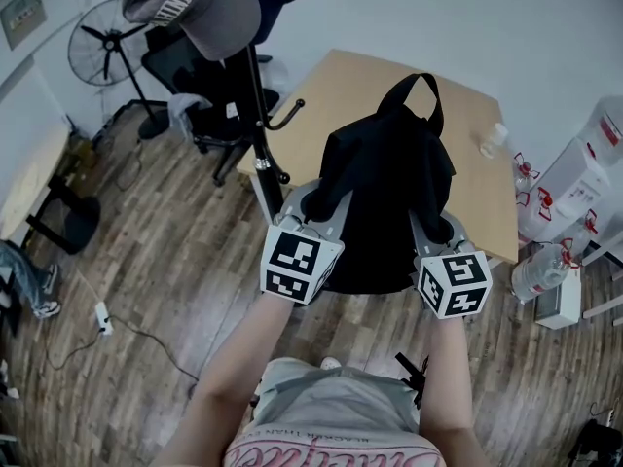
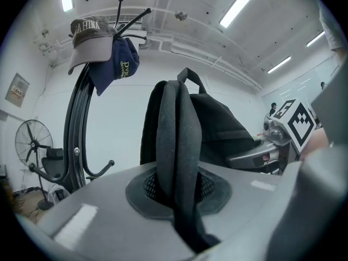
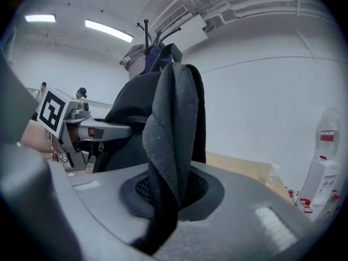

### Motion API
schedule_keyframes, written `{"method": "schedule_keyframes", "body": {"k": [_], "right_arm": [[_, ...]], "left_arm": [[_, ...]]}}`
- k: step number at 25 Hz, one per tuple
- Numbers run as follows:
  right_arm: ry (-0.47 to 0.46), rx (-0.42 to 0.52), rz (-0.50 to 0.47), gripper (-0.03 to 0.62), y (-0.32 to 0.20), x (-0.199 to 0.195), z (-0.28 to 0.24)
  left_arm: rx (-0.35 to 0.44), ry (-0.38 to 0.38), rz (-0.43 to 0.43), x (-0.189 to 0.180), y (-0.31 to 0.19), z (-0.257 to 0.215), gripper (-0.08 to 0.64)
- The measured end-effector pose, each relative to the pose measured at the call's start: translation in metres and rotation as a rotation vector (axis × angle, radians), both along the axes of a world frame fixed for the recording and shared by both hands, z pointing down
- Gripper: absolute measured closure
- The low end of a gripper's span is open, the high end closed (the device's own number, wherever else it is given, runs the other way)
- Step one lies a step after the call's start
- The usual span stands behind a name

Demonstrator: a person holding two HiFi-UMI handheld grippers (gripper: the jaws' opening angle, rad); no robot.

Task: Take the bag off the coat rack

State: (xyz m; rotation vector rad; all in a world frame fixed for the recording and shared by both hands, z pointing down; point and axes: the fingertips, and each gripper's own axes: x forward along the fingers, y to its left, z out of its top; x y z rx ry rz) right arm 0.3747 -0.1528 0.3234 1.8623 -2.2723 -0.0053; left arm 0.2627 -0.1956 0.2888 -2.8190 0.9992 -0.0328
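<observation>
Though unclear overhead, strap (image 2: 177,129) in left hand-held gripper (image 2: 180,200)

- Setting: office-type workroom.
- Furnishings: wooden table (image 1: 350,90), black office chair (image 1: 175,66), pedestal fan (image 1: 105,42), coat rack (image 1: 261,115) bearing caps (image 2: 89,37).
- Ceiling: fluorescent strip lights (image 2: 239,5).
- Floor: wood planks (image 1: 185,261).

You held the black fabric backpack (image 1: 389,193) upright by its shoulder straps (image 2: 176,145), top loop standing up, clear of the black metal coat rack (image 1: 258,115) just beside it.
</observation>
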Motion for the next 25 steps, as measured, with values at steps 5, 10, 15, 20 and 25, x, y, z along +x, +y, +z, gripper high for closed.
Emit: {"method": "schedule_keyframes", "body": {"k": [5, 10, 15, 20, 25], "right_arm": [[0.019, 0.066, 0.017, 0.558, -0.001, 0.005, -0.025], [0.020, 0.120, 0.042, 0.558, -0.001, 0.014, -0.046], [0.001, 0.144, 0.059, 0.560, 0.001, 0.020, -0.058], [-0.004, 0.155, 0.072, 0.560, -0.001, 0.023, -0.062], [-0.008, 0.152, 0.080, 0.560, -0.003, 0.025, -0.061]], "left_arm": [[0.038, 0.032, 0.017, 0.006, -0.002, -0.025, 0.499], [0.078, 0.062, 0.032, 0.015, -0.003, -0.047, 0.499], [0.098, 0.073, 0.047, 0.022, -0.002, -0.060, 0.499], [0.109, 0.079, 0.053, 0.025, -0.005, -0.064, 0.499], [0.103, 0.080, 0.056, 0.027, -0.007, -0.064, 0.499]]}}
